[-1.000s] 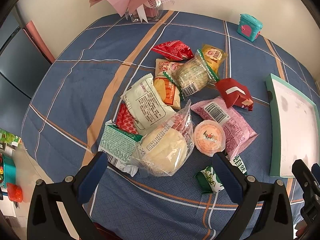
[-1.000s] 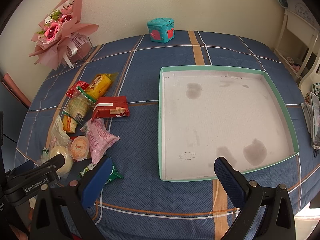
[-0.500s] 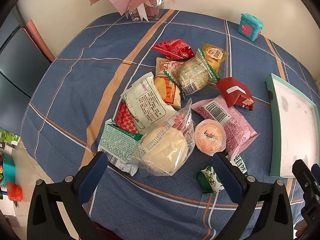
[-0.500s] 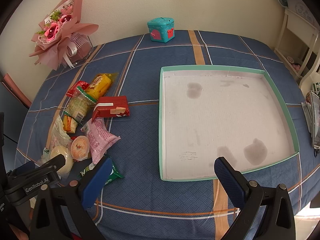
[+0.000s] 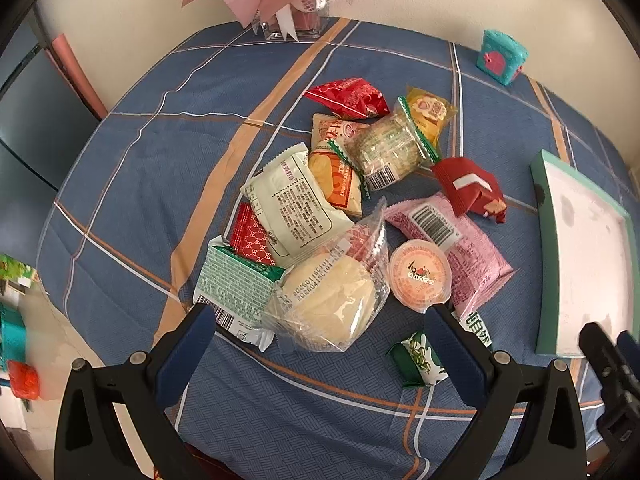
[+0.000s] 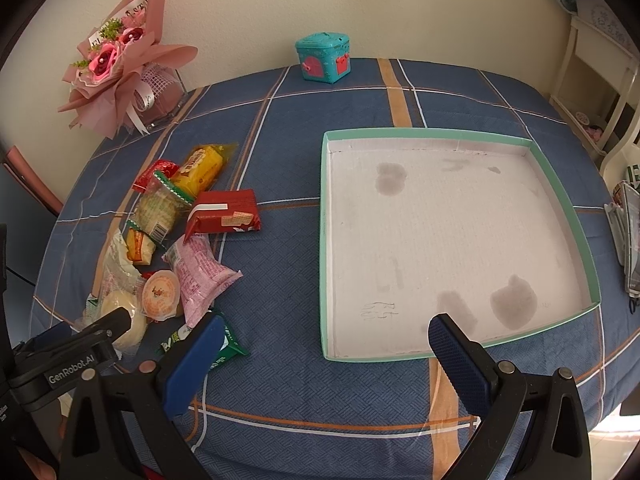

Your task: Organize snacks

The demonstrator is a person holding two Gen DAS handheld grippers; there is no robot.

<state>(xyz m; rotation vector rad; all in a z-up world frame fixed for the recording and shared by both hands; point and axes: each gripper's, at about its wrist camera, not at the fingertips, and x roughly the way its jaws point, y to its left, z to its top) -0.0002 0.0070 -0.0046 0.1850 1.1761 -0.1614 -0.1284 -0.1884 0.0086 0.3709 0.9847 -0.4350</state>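
Tabletop (image 6: 280, 300) is covered by a blue plaid cloth. The tray (image 6: 560, 196) is parked on the right, bare inside. Snacks (image 5: 340, 208) are heaped left of it. Left gripper (image 5: 320, 320) and right gripper (image 6: 326, 330) are both held with jaws spread, nothing gripped.

Left wrist looking down close over snack pile (image 5: 340, 208); right wrist facing tray (image 6: 440, 248) from farther back; both sharing bench (image 6: 280, 120), pile, tray edge.
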